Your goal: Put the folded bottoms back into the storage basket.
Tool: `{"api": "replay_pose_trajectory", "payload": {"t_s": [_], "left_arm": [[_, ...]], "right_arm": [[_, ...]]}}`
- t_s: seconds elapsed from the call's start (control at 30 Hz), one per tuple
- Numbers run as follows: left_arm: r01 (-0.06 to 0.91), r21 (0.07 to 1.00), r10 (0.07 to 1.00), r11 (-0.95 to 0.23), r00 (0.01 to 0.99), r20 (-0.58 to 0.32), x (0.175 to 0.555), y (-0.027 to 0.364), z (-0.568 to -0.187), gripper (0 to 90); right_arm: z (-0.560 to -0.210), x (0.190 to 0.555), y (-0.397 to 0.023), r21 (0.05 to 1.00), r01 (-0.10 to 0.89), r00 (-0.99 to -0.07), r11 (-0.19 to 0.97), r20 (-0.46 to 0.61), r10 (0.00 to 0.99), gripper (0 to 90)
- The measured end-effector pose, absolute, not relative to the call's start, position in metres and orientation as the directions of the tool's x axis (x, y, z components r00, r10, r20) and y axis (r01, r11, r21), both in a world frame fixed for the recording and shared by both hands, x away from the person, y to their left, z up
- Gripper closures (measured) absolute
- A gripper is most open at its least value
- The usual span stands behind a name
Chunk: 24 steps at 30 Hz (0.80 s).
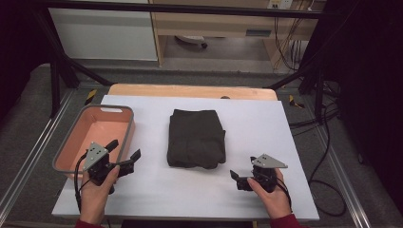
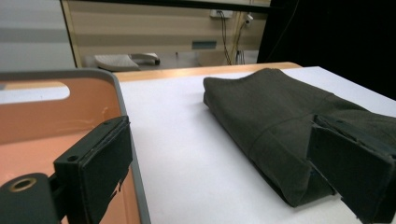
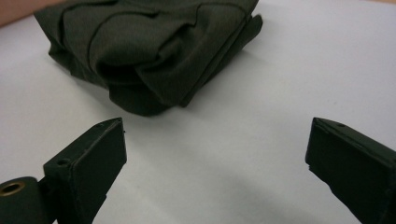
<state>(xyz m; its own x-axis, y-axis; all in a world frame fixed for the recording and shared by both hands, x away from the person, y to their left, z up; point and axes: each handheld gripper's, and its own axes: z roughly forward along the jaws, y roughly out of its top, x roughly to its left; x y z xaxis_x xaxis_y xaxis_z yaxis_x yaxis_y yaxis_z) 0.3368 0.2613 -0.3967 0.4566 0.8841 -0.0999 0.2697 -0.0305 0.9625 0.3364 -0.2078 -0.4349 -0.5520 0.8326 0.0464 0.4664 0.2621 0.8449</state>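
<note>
**Folded dark cloth mid-frame, both grippers empty and wide**

In the high view the folded cloth [image 1: 196, 137] sits centre frame on the white worktop [image 1: 247, 190], between your two grippers and a bit above them in the picture. Your left gripper [image 1: 125, 151] is at lower left, beside the pink basket [image 1: 61, 156], with bare worktop between it and the cloth. Your right gripper [image 1: 243, 172] is at lower right, near the cloth's lower right corner, not touching.

Cloth: dark olive-black fabric, folded into a thick rough rectangle, several layers, soft creases. In the left gripper view it [image 2: 271, 116] runs from centre to right, its near corner partly behind the right jaw; whether they touch, can't tell. In the right gripper view it [image 3: 149, 46] fills the upper left, its bunched folded edge facing the jaws, above and clear of them.

Jaws: both pairs stand wide apart. Nothing between either pair, just worktop. No hold on anything.
</note>
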Motion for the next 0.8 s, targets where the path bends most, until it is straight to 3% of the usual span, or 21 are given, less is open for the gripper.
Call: {"api": "replay_pose_trajectory", "payload": {"t_s": [0.5,0.67,0.8], "left_arm": [[0.278,0.96,0.876,-0.038,0.472,-0.102,0.339,0.26,-0.398,6.3],[0.278,0.96,0.878,-0.042,0.47,-0.097,0.339,0.259,-0.398,6.3],[0.282,0.959,0.877,-0.041,0.47,-0.101,0.34,0.26,-0.398,6.4]], "right_arm": [[-0.437,0.336,-0.196,0.784,0.53,-0.605,0.323,0.083,0.792,9.7],[-0.437,0.334,-0.19,0.773,0.526,-0.631,0.355,0.074,0.772,15.9],[-0.435,0.334,-0.188,0.767,0.525,-0.641,0.368,0.072,0.764,26.4]]}}
